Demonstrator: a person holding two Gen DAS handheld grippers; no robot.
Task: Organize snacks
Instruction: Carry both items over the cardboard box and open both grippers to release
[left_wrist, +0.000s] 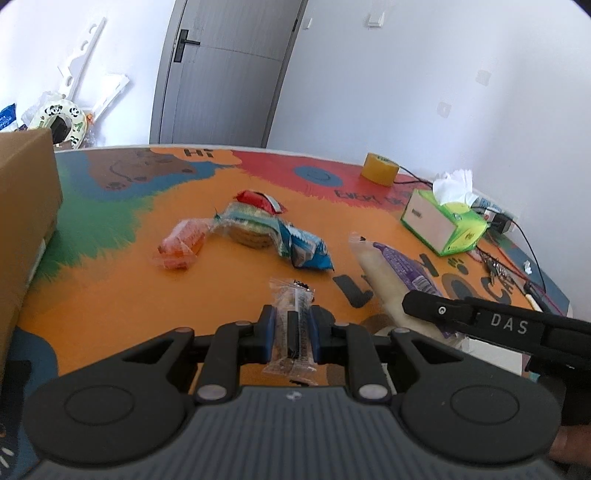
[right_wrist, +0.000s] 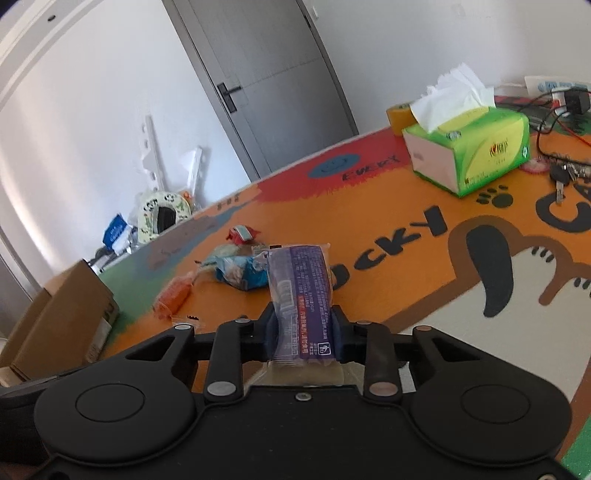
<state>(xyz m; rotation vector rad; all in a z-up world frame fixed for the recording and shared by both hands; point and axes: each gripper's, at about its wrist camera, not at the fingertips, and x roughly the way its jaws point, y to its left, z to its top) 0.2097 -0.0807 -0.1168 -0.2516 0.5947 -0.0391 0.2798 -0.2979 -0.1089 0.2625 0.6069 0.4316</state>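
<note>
Two grippers each hold one snack, likely so both can go to the box together. Left gripper (left_wrist: 293, 334) is clamped nearly fully closed on a thin clear bar (left_wrist: 291, 325), gripped mid-length so neither end droops much; it hangs just above the surface (left_wrist: 122, 295). Right gripper (right_wrist: 303, 328) has its jaws drawn in on a purple bun (right_wrist: 301, 291), pads pressing its sides, its far end sticking out toward 12 o'clock.

Four snacks lie loose near mid-surface, seen from the left wrist: one orange pack (left_wrist: 181, 245) at 10 o'clock of the bar, one round cake pack (left_wrist: 251, 225) at 12, one red pack (left_wrist: 260, 201) beyond it, one blue pack (left_wrist: 308, 253) at 1. One cardboard box (left_wrist: 26, 229), at 9 o'clock, looks the probable destination. One tissue box (left_wrist: 443, 225) and one tape roll (left_wrist: 380, 168) sit at 2 o'clock.
</note>
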